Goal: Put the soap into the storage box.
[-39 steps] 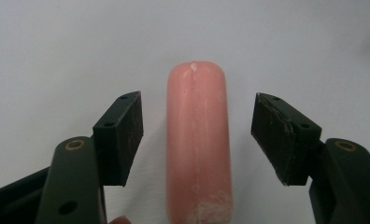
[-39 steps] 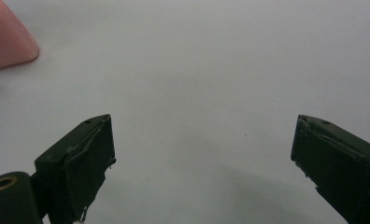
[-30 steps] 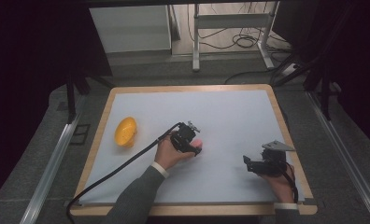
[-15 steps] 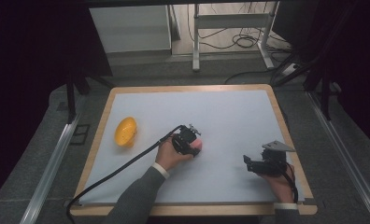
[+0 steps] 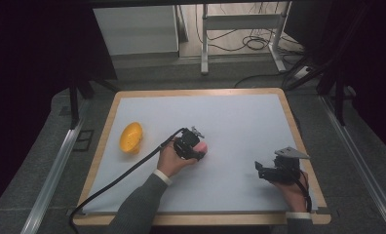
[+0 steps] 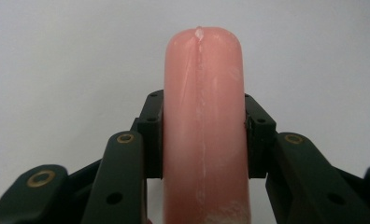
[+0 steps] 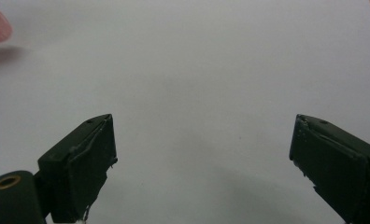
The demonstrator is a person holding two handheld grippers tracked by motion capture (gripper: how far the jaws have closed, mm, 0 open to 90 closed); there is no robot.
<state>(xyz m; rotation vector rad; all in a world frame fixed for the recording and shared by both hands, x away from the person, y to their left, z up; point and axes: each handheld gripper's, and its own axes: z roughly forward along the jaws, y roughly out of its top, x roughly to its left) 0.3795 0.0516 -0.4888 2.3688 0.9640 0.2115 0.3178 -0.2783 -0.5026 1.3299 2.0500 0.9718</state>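
1. High view, over a white surface framed in pale wood: a person's two hands work hand-held grippers, the left near the middle, the right well apart toward the near right corner.
2. Yellow bowl sits alone at the left side of the surface, well apart from both grippers and tipped so its hollow shows.
3. Right gripper hovers over bare surface, its fingers released and spread wide with nothing between them; a pink edge shows at the far left corner of its view.
4. Left gripper holds the pink sausage-shaped piece near the centre of the surface, fingers clenched on it from both flanks, just below its rounded tip.
5. Handling, as a judgement: the pink piece looks light, smooth and waxy, with a seam down its length and pale scuffs, so it may slip if gripped lightly. Whether it is soft or stiff cannot be told; no dent shows at the pads. Its straight sides, where it is held now, look like the soundest place to hold, away from the domed end.
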